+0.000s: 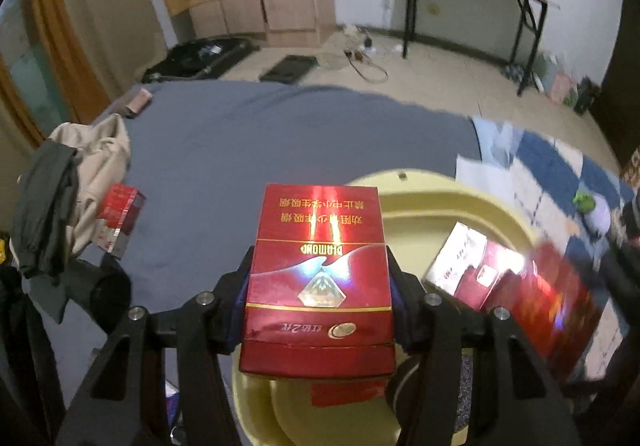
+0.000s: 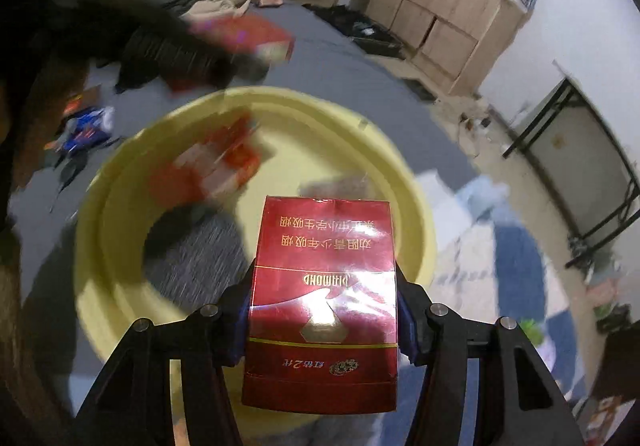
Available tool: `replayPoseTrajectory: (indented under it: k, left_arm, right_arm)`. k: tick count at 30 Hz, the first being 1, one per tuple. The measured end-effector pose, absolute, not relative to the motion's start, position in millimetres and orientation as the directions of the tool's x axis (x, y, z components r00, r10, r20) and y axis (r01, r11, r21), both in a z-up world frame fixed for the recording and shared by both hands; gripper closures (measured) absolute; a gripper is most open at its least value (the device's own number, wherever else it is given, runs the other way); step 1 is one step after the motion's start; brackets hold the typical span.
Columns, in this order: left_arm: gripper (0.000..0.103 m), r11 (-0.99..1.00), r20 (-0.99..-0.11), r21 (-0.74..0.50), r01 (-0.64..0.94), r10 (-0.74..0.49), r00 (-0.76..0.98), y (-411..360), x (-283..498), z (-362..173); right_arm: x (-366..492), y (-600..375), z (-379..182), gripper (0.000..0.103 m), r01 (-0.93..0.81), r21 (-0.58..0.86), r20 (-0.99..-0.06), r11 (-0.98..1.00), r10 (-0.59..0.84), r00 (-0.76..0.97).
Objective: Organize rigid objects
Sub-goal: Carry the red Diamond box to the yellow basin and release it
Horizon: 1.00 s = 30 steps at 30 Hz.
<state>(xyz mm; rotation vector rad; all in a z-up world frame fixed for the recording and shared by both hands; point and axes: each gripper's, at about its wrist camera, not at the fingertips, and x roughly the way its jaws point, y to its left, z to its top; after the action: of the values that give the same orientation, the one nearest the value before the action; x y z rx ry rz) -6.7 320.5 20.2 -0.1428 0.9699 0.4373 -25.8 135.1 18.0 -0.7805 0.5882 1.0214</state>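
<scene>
We carry one red pack (image 1: 318, 278) clamped across its narrow sides in the left gripper (image 1: 320, 274) and a second pack (image 2: 322, 302) pinched the same way in the right gripper (image 2: 324, 298), both above the yellow basin (image 2: 120, 174), likely so each can drop in flat beside the packs (image 2: 218, 162) already there; one box (image 1: 120, 218) waits on the bed (image 1: 260, 134)

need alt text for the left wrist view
The left hand-held gripper clamps a red cigarette pack above a yellow basin holding more red packs, on a bed with a blue-grey sheet. Another red pack lies beside clothes at the left.
</scene>
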Motion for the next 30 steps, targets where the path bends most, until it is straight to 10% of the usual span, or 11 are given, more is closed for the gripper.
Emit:
replayPoseTrajectory:
  k: [12,20,25,30]
  left_arm:
    - [0.044,0.920,-0.908,0.098,-0.380,0.239,0.343,321,27,-29]
    - [0.012,0.911,-0.912,0.121,-0.395,0.259,0.317,317,33,-32]
    - [0.000,0.874,-0.857,0.128,-0.469,0.336,0.391,320,13,5]
    - [0.000,0.856,-0.758,0.102,-0.508,0.397,0.517,305,-7,55]
  right_arm:
    - [2,189,6,0.047,-0.913,-0.294,-0.791,0.284,0.464,0.399]
    - [13,212,13,0.047,-0.908,-0.323,-0.799,0.265,0.438,0.412]
    - [8,200,26,0.012,-0.905,-0.324,-0.764,0.278,0.488,0.423]
    - [21,164,56,0.001,-0.883,-0.285,-0.713,0.374,0.533,0.456]
